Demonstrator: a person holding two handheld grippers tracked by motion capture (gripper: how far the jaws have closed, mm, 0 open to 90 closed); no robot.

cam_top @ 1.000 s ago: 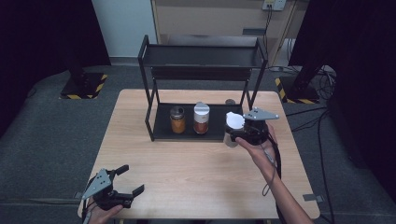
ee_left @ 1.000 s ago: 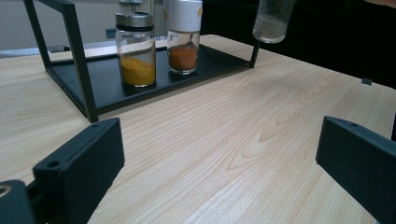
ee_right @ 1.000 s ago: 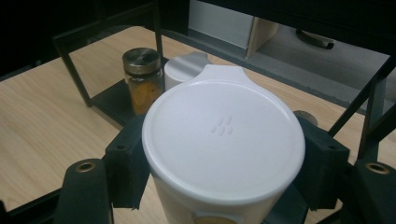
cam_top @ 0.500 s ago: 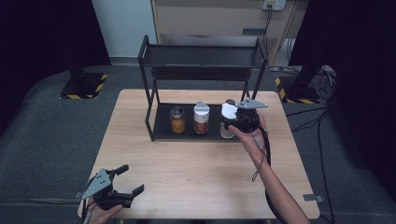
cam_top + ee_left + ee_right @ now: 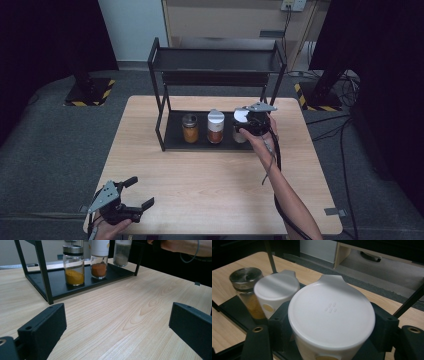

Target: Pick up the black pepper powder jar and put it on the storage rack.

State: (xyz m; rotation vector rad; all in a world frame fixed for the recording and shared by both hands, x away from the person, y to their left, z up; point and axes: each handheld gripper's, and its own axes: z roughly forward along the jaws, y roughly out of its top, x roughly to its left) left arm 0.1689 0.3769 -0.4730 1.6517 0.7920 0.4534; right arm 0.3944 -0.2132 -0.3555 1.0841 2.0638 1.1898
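— Holding the white-lidded jar (image 5: 331, 322) upright between the jaws of my right gripper (image 5: 248, 125), clamped on its sides. Where does it stand against the rack?

— I see it at the right end of the rack's lower shelf (image 5: 175, 141), just beside the jar with red powder (image 5: 215, 127); I cannot tell if its bottom touches. Its long axis is vertical, so I judge a straight descent.

— And the left gripper (image 5: 131, 200)?

— Its jaws are spread with nothing between, near the counter's (image 5: 200, 175) front edge, well apart.
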